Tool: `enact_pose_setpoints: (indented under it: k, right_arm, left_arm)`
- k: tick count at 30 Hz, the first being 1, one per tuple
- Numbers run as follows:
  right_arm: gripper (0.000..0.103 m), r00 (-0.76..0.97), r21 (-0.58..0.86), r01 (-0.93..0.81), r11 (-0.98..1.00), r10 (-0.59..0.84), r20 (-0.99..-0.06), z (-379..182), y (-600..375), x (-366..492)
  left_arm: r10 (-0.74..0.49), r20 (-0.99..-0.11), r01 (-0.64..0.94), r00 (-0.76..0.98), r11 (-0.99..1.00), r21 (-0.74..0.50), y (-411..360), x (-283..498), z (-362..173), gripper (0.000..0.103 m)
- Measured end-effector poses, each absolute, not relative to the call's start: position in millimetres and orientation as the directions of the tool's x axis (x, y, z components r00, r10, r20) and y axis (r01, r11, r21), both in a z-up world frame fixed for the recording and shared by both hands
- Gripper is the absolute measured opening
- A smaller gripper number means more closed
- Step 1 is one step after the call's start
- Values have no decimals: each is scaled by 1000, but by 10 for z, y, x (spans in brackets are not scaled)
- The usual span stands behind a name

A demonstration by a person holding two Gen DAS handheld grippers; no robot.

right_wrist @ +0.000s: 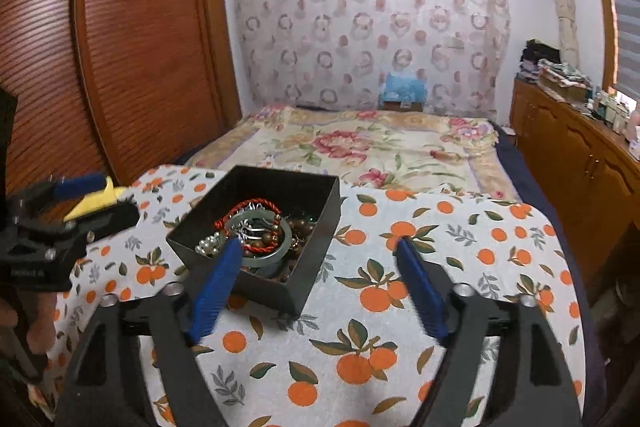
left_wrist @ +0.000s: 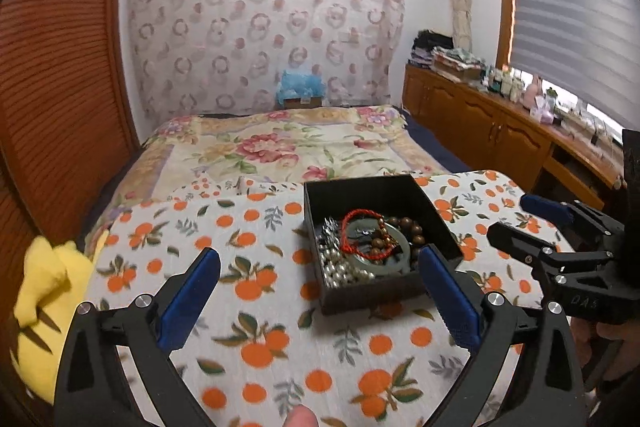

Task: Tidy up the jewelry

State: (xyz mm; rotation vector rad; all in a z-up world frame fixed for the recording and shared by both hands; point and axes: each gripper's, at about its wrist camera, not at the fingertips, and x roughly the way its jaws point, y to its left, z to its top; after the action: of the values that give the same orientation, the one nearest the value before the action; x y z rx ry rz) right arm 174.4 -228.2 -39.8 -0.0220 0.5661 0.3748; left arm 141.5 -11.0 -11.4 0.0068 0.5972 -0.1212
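Orange-print cloth under black box of tangled, perhaps beaded jewelry; left gripper and right gripper both spread, empty.

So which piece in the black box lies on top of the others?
The red braided cord bracelet: it loops over the green jade bangle, while the brown wooden beads and silver pearl strand lie lower in the black box.
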Motion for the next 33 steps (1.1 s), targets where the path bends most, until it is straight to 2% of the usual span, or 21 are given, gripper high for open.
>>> enact_pose_setpoints:
  k: [5,19,33]
  right_arm:
    - [101,813,68,-331,941,320,-487,-279,-2316,1570]
    - [101,864,101,-266,959,284,-417,-29,-2489,1020]
    - [101,849,102,-265,959,282,-446,-162,-2477,736]
  left_arm:
    - [-99,-552,107,828,994,-18,-130,1201,-106,96]
    - [-39,-518,52,854,999,11,-49,737,95,96]
    - [-18,-526,29,850,999,13,19,490,55,96]
